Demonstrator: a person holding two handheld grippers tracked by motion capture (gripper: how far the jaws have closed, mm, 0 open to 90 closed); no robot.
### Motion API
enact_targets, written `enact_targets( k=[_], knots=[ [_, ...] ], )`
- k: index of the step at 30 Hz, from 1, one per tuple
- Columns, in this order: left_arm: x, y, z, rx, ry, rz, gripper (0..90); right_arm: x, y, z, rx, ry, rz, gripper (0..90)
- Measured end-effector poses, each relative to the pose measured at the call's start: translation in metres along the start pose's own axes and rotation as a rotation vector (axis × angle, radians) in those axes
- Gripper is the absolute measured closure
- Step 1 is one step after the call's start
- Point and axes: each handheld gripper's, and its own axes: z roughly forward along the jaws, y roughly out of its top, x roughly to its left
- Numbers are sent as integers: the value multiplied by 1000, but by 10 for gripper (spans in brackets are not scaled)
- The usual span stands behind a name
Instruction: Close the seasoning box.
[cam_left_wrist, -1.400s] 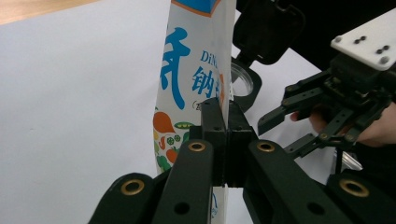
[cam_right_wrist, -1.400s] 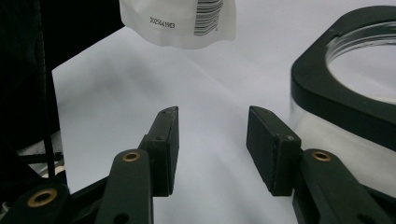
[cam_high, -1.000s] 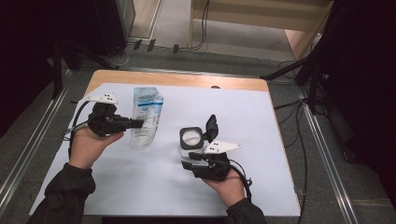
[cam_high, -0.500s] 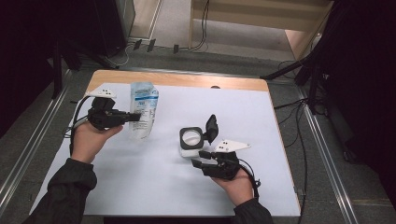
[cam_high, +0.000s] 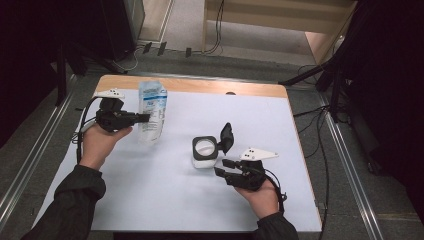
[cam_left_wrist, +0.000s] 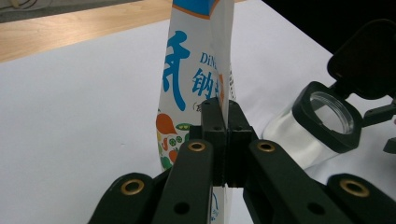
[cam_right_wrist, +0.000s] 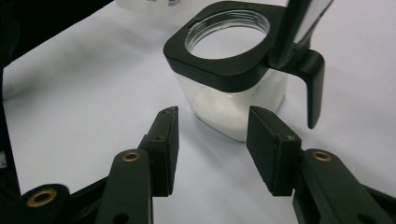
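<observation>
Left gripper has its jaws pinched tight on the side seam of a printed seasoning pouch, holding it upright to the left of the clear jar and toward the table's far edge. That jar, square with a black collar and its flip lid thrown back, stands on the white table with white powder in the bottom. Right gripper sits just on the near side of the jar, jaws spread wide and touching nothing. Judging by the layout, the pouch is being brought over for pouring; next it likely needs tilting above the jar's mouth while the right steadies the jar. Both forearms reach in low, hands wrapped around the handles.
</observation>
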Motion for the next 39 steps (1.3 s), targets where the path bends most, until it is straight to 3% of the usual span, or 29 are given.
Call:
enact_targets(
  k=[8, 15, 17, 22, 39],
  knots=[
    [11, -1, 7, -24, 21, -1, 900, -10, 0, -5, -10, -17, 27, 552],
    [21, -8, 19, 13, 58, 4, 900, -18, 1, -5, -10, -28, 46, 552],
    [24, -11, 19, -12, 46, -10, 900, -20, 1, -4, -12, -27, 50, 552],
    [28, -15, 16, -13, 38, -26, 900, -20, 1, -4, -14, -23, 52, 552],
    [23, -37, 6, 12, 21, -5, 882, -23, 11, -6, -37, -25, 41, 552]
  ],
)
